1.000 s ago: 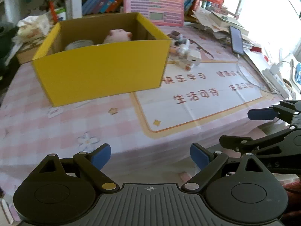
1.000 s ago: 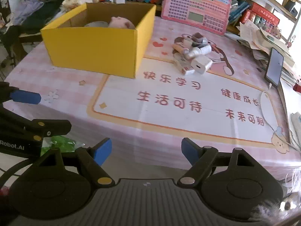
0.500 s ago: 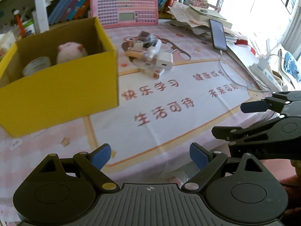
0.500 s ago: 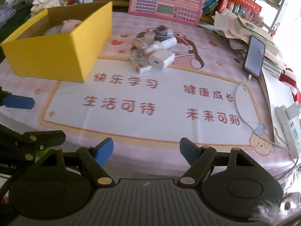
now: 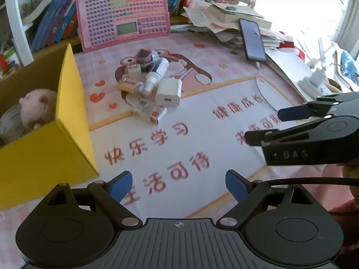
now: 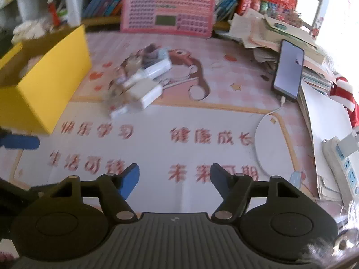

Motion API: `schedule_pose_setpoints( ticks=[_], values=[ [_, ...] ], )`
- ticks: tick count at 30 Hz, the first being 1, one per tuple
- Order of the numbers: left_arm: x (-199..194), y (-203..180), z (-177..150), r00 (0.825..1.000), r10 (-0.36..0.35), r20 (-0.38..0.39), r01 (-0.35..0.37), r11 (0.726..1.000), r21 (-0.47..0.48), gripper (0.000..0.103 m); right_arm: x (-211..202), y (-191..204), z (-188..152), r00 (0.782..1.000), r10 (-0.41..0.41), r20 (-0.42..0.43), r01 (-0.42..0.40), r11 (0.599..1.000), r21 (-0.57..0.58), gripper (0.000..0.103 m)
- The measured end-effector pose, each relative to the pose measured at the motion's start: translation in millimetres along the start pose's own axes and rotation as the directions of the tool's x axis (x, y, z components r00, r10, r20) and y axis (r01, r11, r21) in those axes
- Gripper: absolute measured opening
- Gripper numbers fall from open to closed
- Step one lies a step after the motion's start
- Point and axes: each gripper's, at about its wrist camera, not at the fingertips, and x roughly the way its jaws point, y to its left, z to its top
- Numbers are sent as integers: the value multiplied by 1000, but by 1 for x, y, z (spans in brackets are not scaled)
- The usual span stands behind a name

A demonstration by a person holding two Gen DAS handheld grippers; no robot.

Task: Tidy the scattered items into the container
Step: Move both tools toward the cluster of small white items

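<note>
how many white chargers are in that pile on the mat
2: a large white charger at the pile's near right, and a small plug adapter at its far left. The heap may hide others.

You have one yellow box (image 5: 44,148) at the counter's left edge, and it holds two things — one pink plush toy (image 5: 37,109) and one round whitish item (image 5: 9,123). Toward the counter's middle sits one pile of small items (image 5: 149,87): two white plug chargers (image 5: 168,93), one white bottle (image 5: 156,76), and a few more too jumbled to count. You also have one phone (image 5: 252,39), one pink keyboard toy (image 5: 123,20) and two tools — left (image 5: 178,185), right (image 6: 175,179).
</note>
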Motion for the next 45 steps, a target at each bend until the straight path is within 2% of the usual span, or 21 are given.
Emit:
schedule_pose_setpoints(
  ticks=[5,13,20,25,27,31,37,45],
  values=[
    [14,-8,17,1000,25,9,-25,1000,-8,91,8,-12,14,997,18,75,-15,999,-46,68],
    [34,-9,37,998,66,15,-65,997,-42,91,36,-25,44,989,119,85,-117,993,-35,68],
    [52,3,46,993,115,-26,-117,987,-105,91,68,-22,66,977,208,45,-207,978,-31,68],
    [57,10,50,988,148,-36,-152,979,-138,91,87,-12,79,965,259,27,-257,964,-73,68],
    [60,13,51,986,162,-37,-166,975,-151,88,95,-9,85,961,275,20,-273,958,-90,68],
    [67,17,57,988,148,-36,-152,973,-171,82,109,-3,95,950,312,5,-310,944,-117,68],
    [81,16,69,986,165,-35,-168,973,-157,82,132,7,111,938,345,-38,-346,922,-176,68],
    [97,20,74,984,164,-70,-174,966,-191,82,144,-2,116,915,396,-74,-402,909,-114,68]
  ],
)
